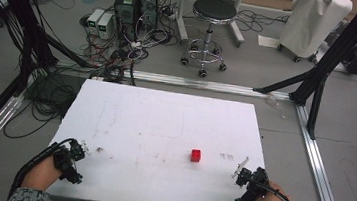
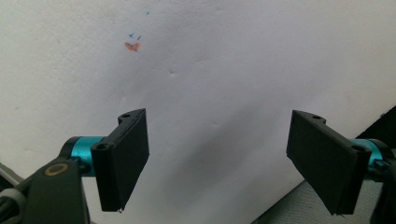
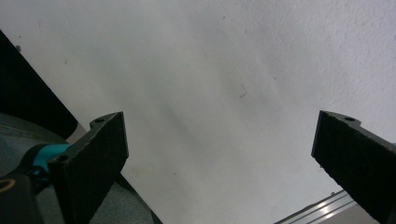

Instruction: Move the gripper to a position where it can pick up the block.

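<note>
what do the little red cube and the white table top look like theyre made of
The small red cube looks like moulded plastic: even, saturated colour and crisp edges, though it is too small to tell for sure. The white table top seems to be a matt painted or foam-like board: up close in the left gripper view its surface is dull, finely dimpled and dented, with faint scuffs and pen marks.
</note>
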The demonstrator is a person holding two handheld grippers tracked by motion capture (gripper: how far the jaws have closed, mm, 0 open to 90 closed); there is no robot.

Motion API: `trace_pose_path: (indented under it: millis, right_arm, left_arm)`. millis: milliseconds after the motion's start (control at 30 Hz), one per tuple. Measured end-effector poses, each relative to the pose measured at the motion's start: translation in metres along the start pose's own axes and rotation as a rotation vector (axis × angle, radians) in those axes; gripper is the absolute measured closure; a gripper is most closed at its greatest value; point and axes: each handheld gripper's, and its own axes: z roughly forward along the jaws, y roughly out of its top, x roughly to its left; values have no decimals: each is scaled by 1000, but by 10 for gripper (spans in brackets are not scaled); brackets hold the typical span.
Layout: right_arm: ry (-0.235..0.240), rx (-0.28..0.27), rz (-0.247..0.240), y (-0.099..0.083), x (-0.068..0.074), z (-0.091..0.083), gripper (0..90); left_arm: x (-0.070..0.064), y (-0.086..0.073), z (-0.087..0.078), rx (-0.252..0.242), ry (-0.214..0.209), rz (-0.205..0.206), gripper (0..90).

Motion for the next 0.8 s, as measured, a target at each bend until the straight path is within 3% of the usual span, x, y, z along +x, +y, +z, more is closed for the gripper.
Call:
trace_pose_path:
  millis: [233, 367, 533, 667, 800]
  right_arm:
    - [0, 5, -7, -1, -4, 4, 30]
    - [37, -8, -7, -1, -8, 5, 30]
    - [38, -1, -24, -1, -14, 7, 30]
    - [55, -22, -55, 1, -23, 4, 30]
    - [52, -56, -50, 4, -36, -1, 30]
  left_arm:
    - [2, -2, -1, -7, -2, -10, 214]
    - [2, -2, -3, -12, 1, -12, 214]
    - [3, -3, -3, -15, 2, -9, 213]
    - [2, -2, -3, -14, -2, -4, 213]
    - [1, -1, -3, -17, -5, -5, 213]
